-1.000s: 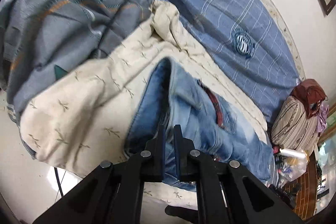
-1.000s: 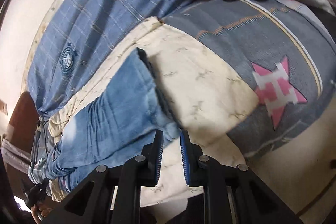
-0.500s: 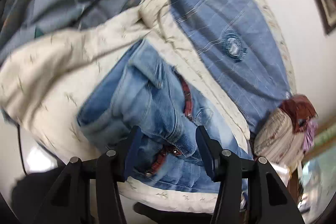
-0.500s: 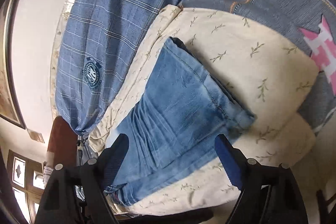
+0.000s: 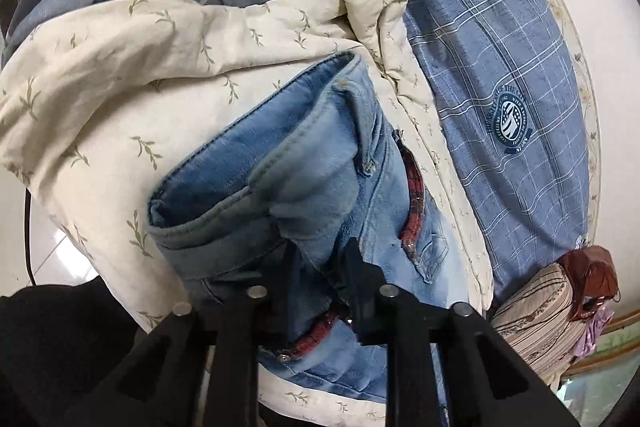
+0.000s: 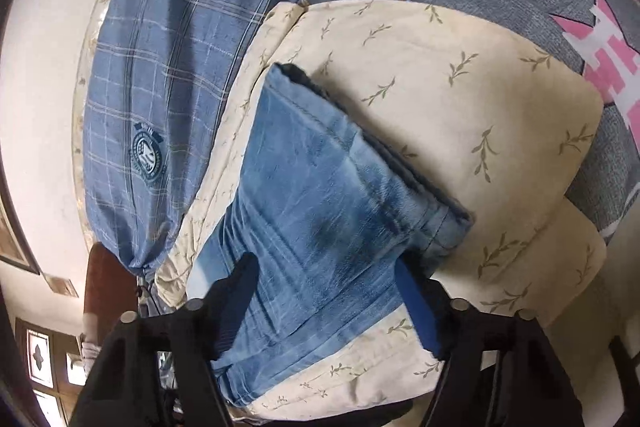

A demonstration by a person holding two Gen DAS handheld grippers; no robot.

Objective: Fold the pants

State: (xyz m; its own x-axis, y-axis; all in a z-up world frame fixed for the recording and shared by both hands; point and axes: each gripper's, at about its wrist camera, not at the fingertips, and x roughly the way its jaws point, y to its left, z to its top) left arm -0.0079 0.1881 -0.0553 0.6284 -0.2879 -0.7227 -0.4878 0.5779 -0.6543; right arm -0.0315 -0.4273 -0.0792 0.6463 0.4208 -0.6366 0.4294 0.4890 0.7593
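Denim jeans are laid on a cream leaf-print quilt w/ plaid sheet beside. Left gripper is nearly closed on waistband fabric near the red-lined belt. Right gripper is spread wide over the leg end, nothing held.

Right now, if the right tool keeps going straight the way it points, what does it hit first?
Most likely the jeans: the right tool is open, with its fingers on either side of the denim leg lying on the cream quilt. Depth is hard to judge.
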